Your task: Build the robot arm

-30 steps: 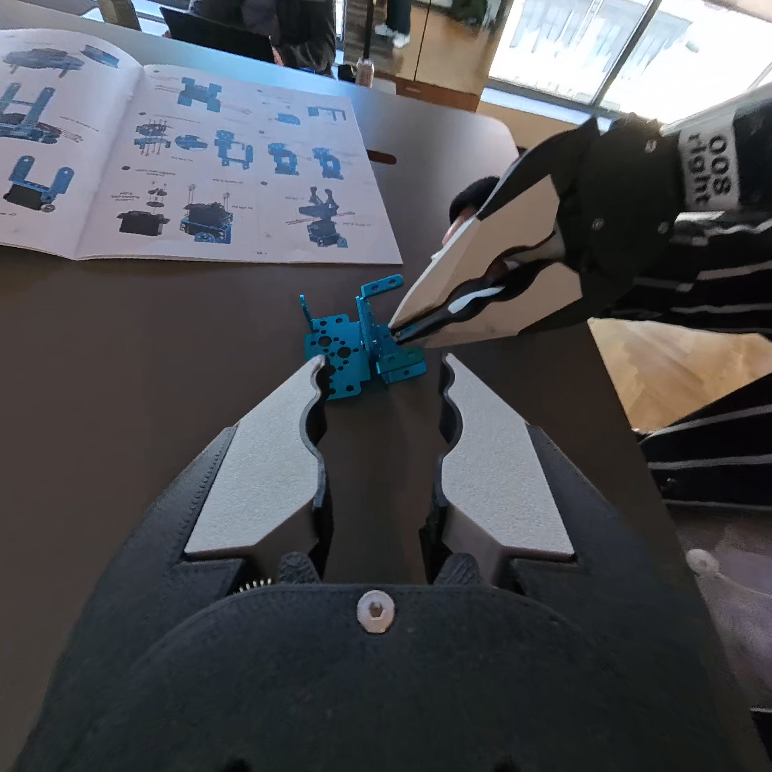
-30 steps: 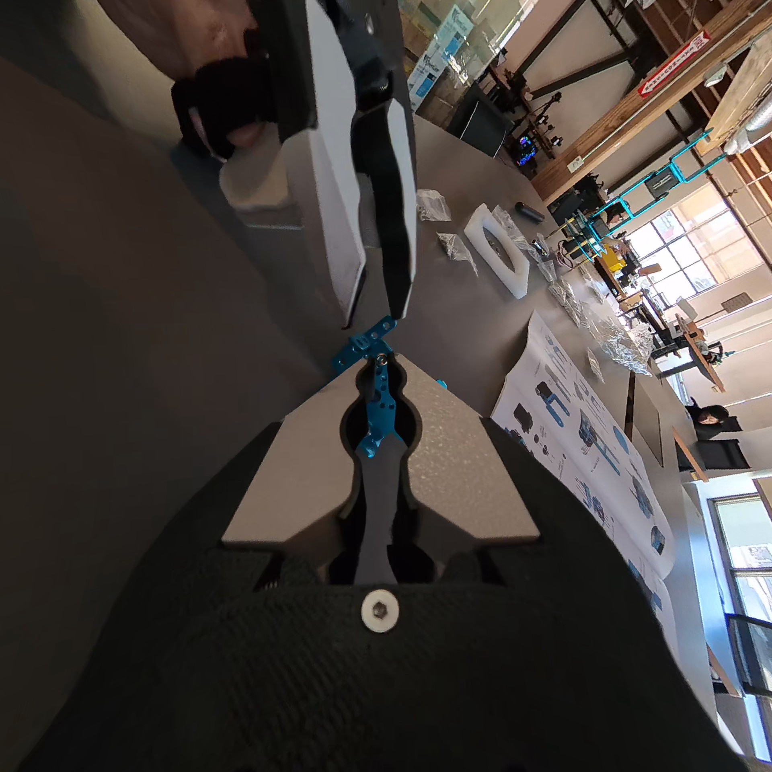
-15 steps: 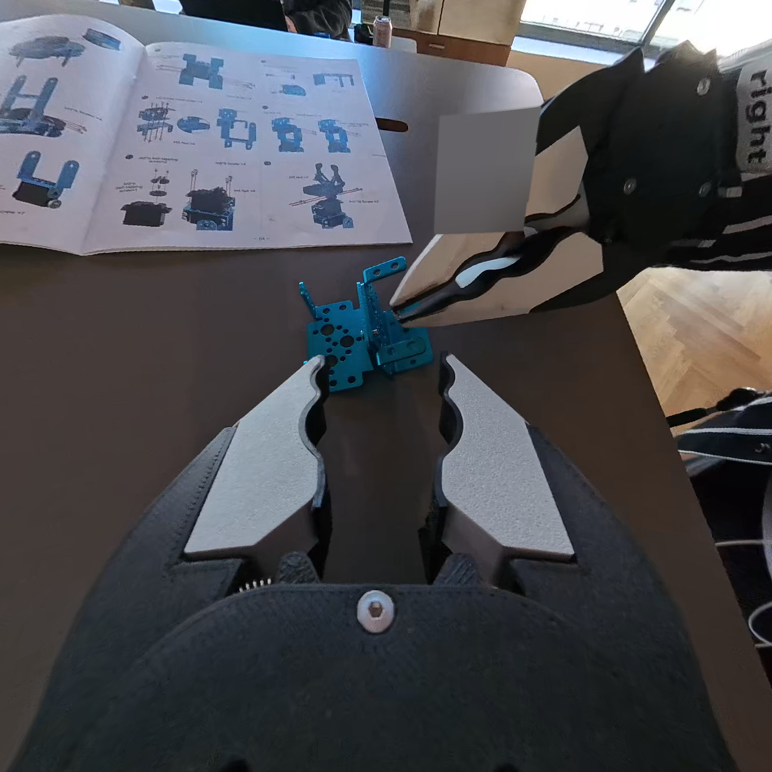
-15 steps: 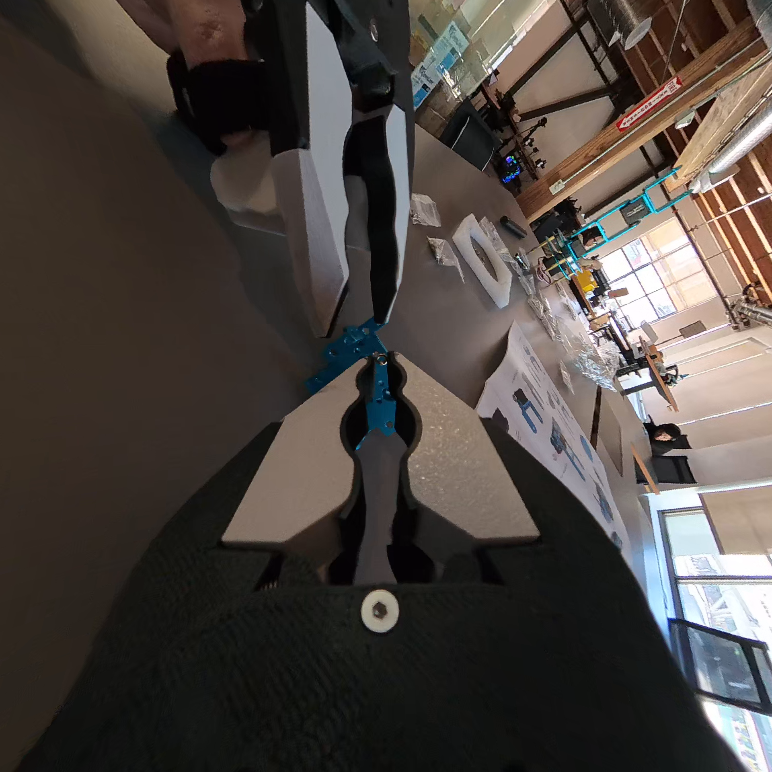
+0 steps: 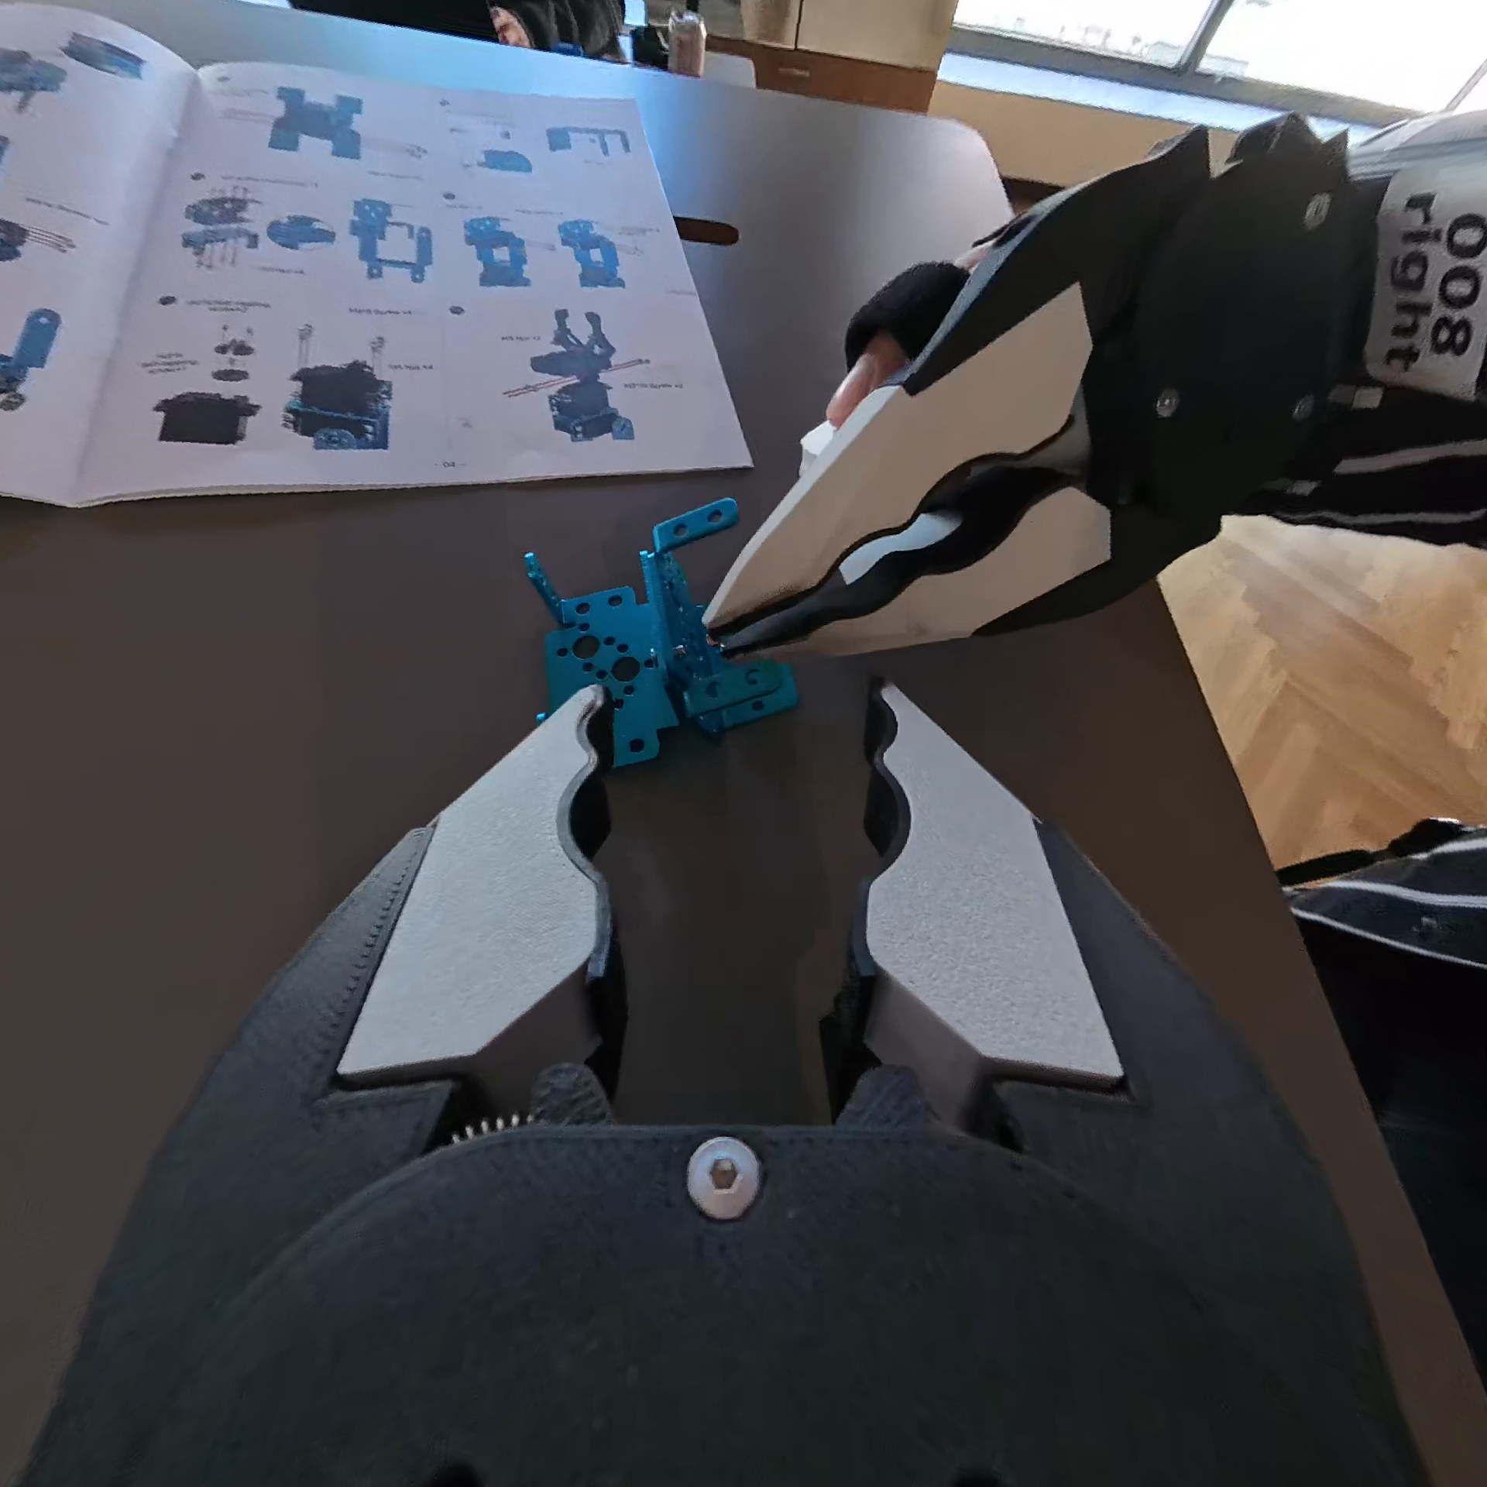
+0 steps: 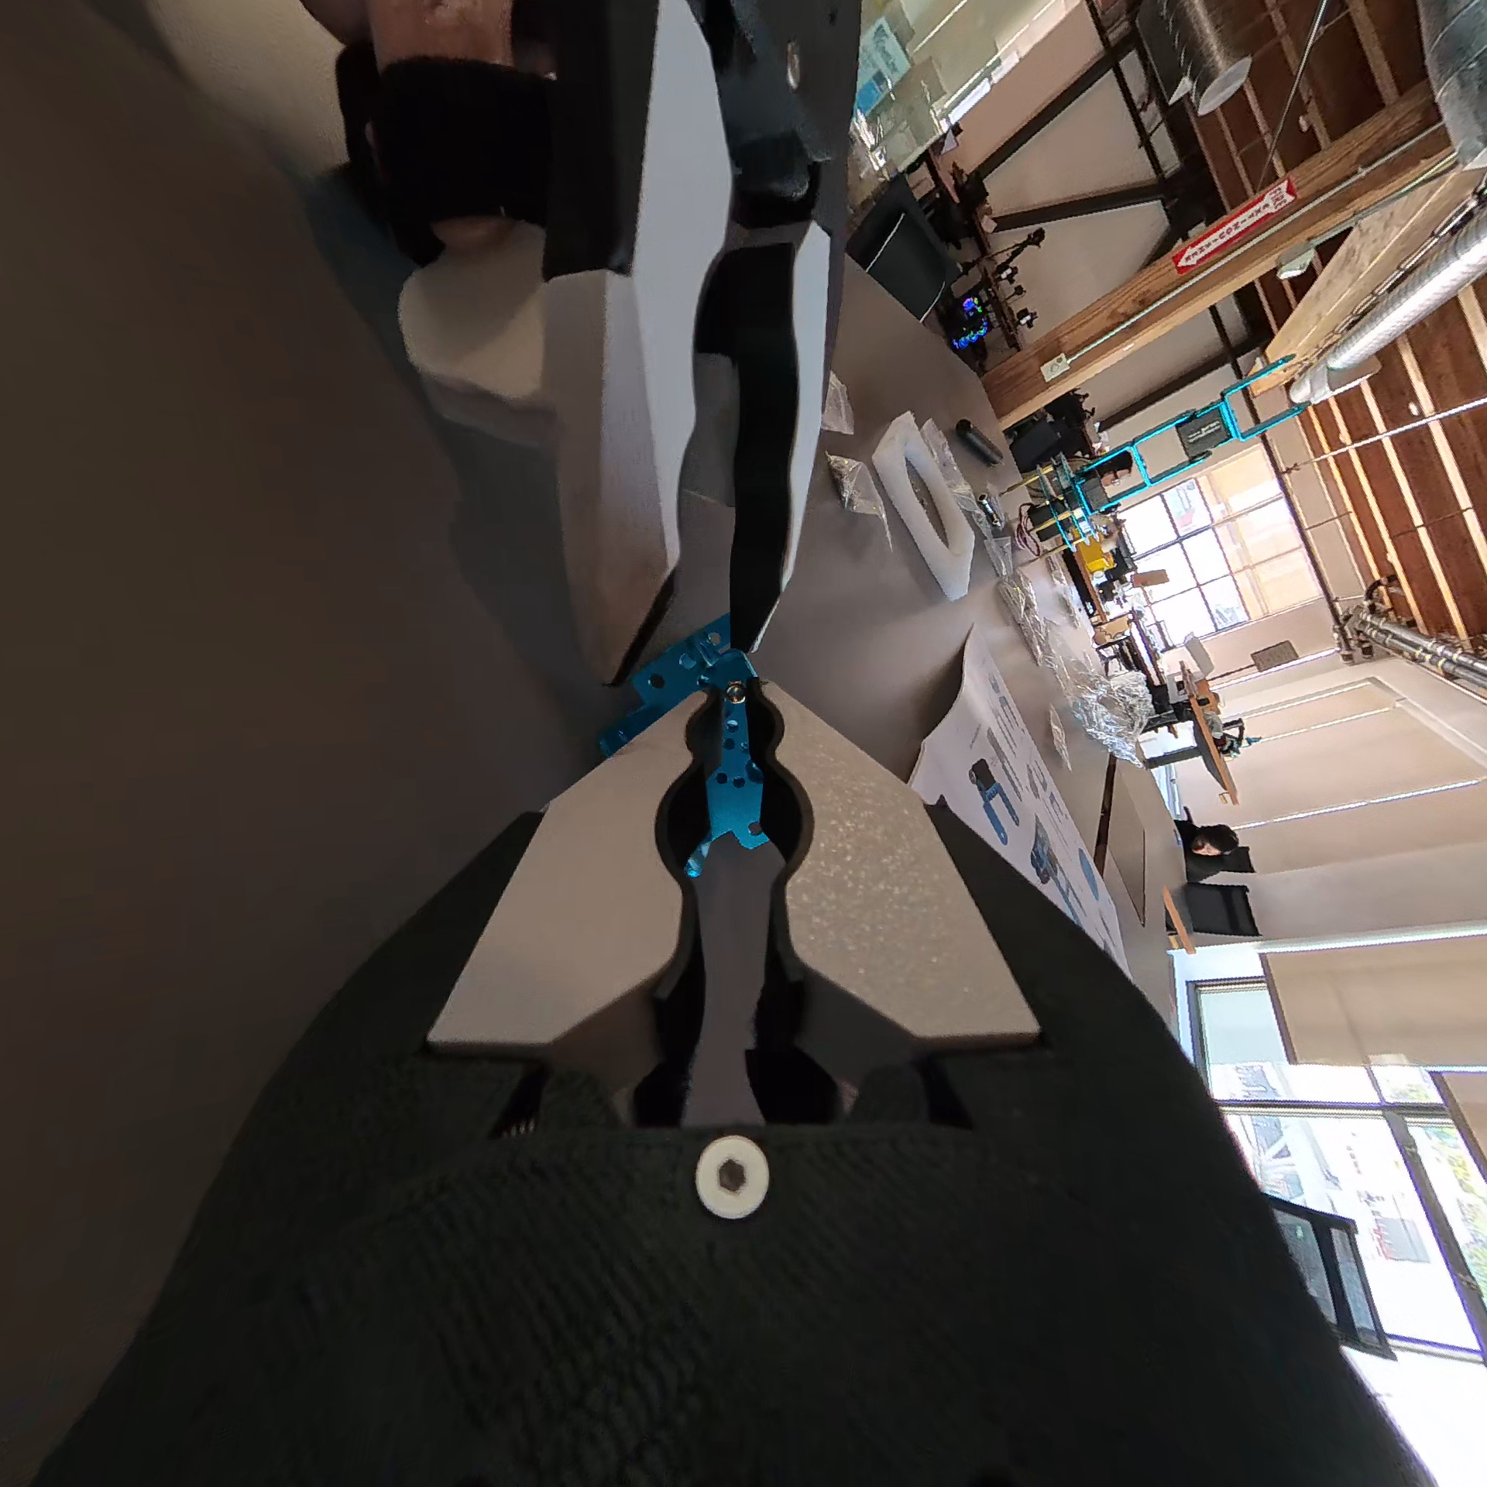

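Observation:
A blue metal bracket assembly (image 5: 611,652) with many holes lies on the dark table (image 5: 241,764). My left gripper (image 5: 736,700) is open and empty, just short of it, with its left fingertip (image 5: 591,708) over the bracket's near corner. My right gripper (image 5: 712,640) comes in from the right, turned on its side, and is shut on the bracket's upright part. In the right wrist view the right gripper (image 6: 734,684) pinches a blue plate (image 6: 731,788) with a small brass screw at the tips. The left gripper (image 6: 696,636) hangs open right behind it.
An open instruction booklet (image 5: 362,282) lies at the back left and also shows in the right wrist view (image 6: 1014,797). The table's right edge (image 5: 1207,684) drops to a wooden floor. Farther along the table are a white foam block (image 6: 925,507) and plastic bags (image 6: 1102,700). Less than 4 cm separates the two grippers' tips.
The right gripper keeps its hold on the bracket and has shifted only slightly. The left gripper stays open and has edged a little closer to the bracket.

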Tool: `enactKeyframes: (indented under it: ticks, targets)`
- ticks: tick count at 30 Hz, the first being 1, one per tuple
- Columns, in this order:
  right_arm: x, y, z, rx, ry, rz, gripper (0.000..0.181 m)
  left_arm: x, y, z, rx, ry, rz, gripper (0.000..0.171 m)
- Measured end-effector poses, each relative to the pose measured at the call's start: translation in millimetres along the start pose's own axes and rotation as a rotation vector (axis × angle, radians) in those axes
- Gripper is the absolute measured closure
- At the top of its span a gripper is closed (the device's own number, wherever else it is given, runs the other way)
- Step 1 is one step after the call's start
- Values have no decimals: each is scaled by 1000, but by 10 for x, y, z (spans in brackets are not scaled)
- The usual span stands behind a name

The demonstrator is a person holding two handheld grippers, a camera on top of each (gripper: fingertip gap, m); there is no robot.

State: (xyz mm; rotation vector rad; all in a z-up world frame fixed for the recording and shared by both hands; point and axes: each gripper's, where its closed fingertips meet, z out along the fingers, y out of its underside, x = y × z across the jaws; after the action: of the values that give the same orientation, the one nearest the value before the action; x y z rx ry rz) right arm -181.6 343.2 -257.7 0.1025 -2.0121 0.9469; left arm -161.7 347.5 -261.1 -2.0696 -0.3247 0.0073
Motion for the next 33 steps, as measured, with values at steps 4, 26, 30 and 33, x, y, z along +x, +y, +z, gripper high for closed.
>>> enactKeyframes:
  ticks: [4,26,30,33]
  targets:
    - [37,18,2,-9,23,-13,177,56,-12,25,0,32,-4,103]
    - [33,39,55,-20,17,-35,177,31,11,127,-45,29,-22,127]
    - [28,53,68,-28,12,-33,177,26,19,135,-51,24,-17,128]
    - [34,49,67,-25,13,-31,177,28,28,144,-60,21,-9,130]
